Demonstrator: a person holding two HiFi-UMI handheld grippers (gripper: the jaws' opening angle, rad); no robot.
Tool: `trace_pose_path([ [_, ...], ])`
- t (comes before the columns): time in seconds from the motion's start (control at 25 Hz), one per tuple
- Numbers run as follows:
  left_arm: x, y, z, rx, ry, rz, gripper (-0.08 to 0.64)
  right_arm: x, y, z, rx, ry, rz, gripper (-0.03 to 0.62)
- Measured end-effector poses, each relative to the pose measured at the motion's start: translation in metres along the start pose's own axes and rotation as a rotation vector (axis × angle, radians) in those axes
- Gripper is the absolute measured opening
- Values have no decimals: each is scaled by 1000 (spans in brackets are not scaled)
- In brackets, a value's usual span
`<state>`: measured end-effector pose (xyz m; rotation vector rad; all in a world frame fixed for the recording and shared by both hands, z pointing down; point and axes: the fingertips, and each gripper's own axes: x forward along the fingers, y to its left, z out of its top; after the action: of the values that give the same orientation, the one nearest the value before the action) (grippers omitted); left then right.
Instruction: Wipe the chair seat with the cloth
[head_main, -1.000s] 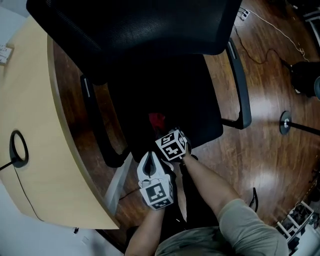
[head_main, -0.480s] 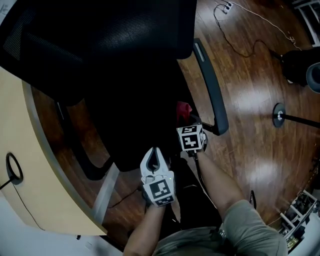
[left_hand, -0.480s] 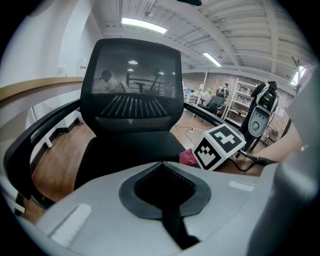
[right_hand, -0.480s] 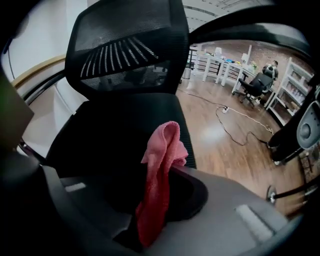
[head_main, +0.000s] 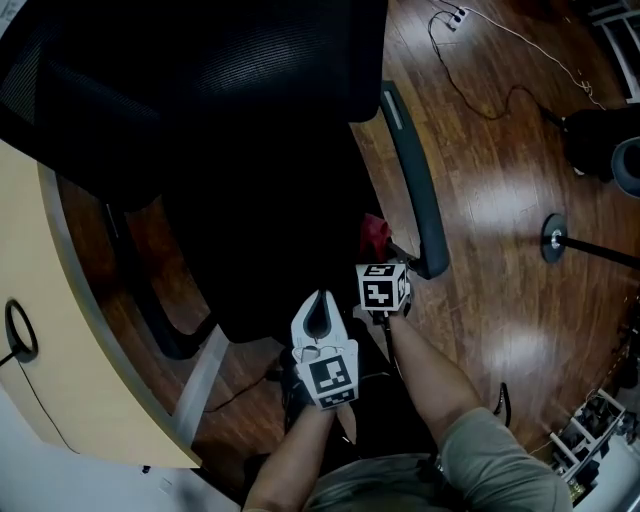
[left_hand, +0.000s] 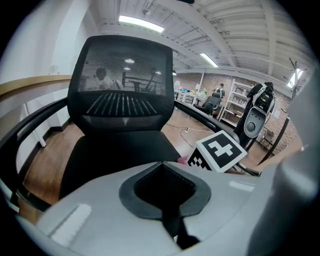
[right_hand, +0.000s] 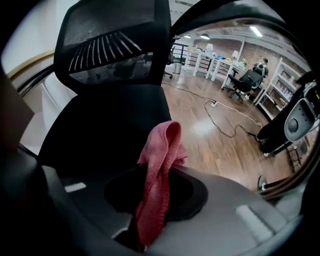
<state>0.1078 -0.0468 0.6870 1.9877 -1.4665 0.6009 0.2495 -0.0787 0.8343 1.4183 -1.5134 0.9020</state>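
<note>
A black office chair with a mesh back (head_main: 220, 70) faces me, its dark seat (head_main: 270, 240) just ahead of both grippers. My right gripper (head_main: 378, 258) is shut on a red cloth (head_main: 375, 233) at the seat's right front edge, close to the right armrest (head_main: 412, 185). In the right gripper view the cloth (right_hand: 162, 150) stands up folded out of the right gripper (right_hand: 157, 172), over the seat (right_hand: 110, 125). My left gripper (head_main: 318, 305) hovers at the seat's front edge, shut and empty. In the left gripper view the left gripper (left_hand: 162, 167) points at the seat (left_hand: 115, 155).
A beige desk (head_main: 60, 360) runs along the left, close to the chair's left armrest (head_main: 150, 300). Wood floor lies to the right, with a cable (head_main: 500, 90), a round stand base (head_main: 553, 240) and a dark object (head_main: 600, 140).
The right gripper has carried the red cloth from the middle of the seat's front to its right edge by the armrest. The left gripper moved the same way, a shorter distance.
</note>
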Motion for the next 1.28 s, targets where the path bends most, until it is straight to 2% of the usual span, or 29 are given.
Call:
trace_pose_path([
  [0.16,-15,28,-12,-39,16,51,5,-8,8,6,1,-31,8,80],
  [0.24,-30,52,-17,-68,15,96,5,-20,32,14,-9,-88,82,80],
  [0.36,-56,95,-21,-88,6,173,5,-43,92,25,-70,-169,216,80],
  [0.44,-74,122,-27,-96,7,218,5,-57,144,21,-137,-187,308,80],
  [0.6,-102,170,-47,-105,24,287,5,-82,251,-8,-280,-165,498,80],
  [0.76,-128,209,-65,-132,31,342,5,-97,328,-45,-391,-119,618,80],
  [0.96,-147,227,-80,-155,36,351,5,-92,373,-92,-491,-43,669,80],
  [1.12,-151,229,-89,-148,40,319,5,-78,376,-113,-497,-1,636,80],
  [1.28,-150,232,-95,-125,52,297,5,-70,371,-118,-491,10,597,80],
])
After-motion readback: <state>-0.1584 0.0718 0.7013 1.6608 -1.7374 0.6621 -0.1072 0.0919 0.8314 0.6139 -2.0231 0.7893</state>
